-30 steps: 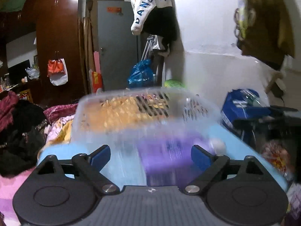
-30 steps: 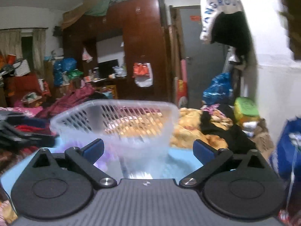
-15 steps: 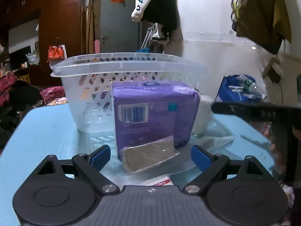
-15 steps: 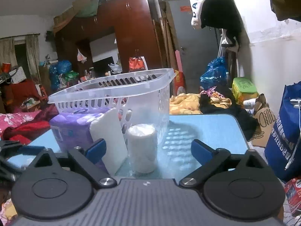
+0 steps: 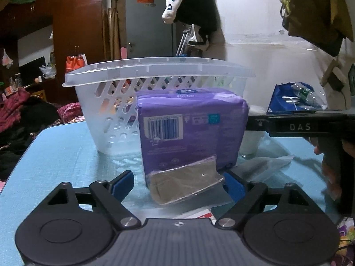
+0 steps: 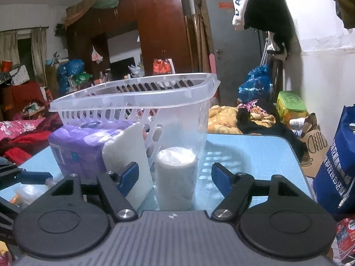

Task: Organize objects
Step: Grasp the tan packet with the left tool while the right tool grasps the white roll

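Clear slotted basket [image 5: 155,82] sat mid-table [image 5: 57,150], bare blue top open on its left and behind-right. Purple pack [image 5: 190,130] stood touching the basket's front, a wrapped tan pad [image 5: 186,184] leaning on it. Left gripper [image 5: 177,182] jaws were wide, straddling that pad, not gripping. Only the right view showed the white roll [image 6: 175,175] and white slab [image 6: 128,155] beside the basket; right gripper [image 6: 175,177] was wide around the roll.

Purple pack [image 5: 190,128] blocks basket [image 5: 155,71]; open tabletop [image 6: 250,148] right.
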Demonstrator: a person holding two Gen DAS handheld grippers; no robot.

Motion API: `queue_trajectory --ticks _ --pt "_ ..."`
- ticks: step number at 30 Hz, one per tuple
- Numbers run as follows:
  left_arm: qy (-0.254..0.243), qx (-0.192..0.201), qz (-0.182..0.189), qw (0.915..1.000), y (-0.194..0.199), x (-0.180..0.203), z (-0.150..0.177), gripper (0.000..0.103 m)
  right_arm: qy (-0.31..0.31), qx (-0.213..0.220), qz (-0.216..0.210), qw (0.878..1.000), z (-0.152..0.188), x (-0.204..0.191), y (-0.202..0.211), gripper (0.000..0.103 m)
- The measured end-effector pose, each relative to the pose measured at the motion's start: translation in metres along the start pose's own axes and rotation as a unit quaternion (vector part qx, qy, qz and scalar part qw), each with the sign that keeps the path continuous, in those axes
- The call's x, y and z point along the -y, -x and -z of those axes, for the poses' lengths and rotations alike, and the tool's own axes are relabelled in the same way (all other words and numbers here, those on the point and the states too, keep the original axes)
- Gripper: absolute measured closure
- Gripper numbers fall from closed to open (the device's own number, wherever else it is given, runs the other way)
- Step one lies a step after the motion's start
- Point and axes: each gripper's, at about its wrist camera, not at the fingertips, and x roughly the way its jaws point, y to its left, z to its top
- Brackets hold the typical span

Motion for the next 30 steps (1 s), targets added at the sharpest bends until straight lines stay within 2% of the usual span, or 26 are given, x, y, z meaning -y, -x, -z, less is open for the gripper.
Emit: queue_trajectory --ticks 5,7,9,12,17,30 --pt "-0.002 0.0 0.001 1.0 -0.002 0.002 0.0 0.021 0.008 0.0 0.003 1.0 0.0 0.0 0.001 0.037" --pt "-0.007 -0.002 0.003 1.0 -0.003 0.003 0.001 0.027 0.011 -0.001 0.003 1.0 0.0 -0.001 0.001 0.04" --pt "-0.014 -0.006 0.006 0.9999 -0.004 0.005 0.002 0.033 0.016 -0.004 0.004 1.0 0.0 -0.002 0.0 0.048" --pt "-0.026 -0.005 0.0 0.9997 -0.003 0.008 0.004 0.033 0.028 -0.006 0.007 1.0 0.0 -0.003 -0.002 0.056" --pt "-0.032 0.014 0.002 0.9994 0.002 0.009 0.005 0.035 0.03 0.002 0.008 1.0 0.0 -0.002 0.0 0.058" --pt "-0.026 0.108 0.022 0.9936 0.04 -0.007 0.006 0.035 0.025 0.086 -0.004 0.996 -0.001 0.004 0.05 0.058"
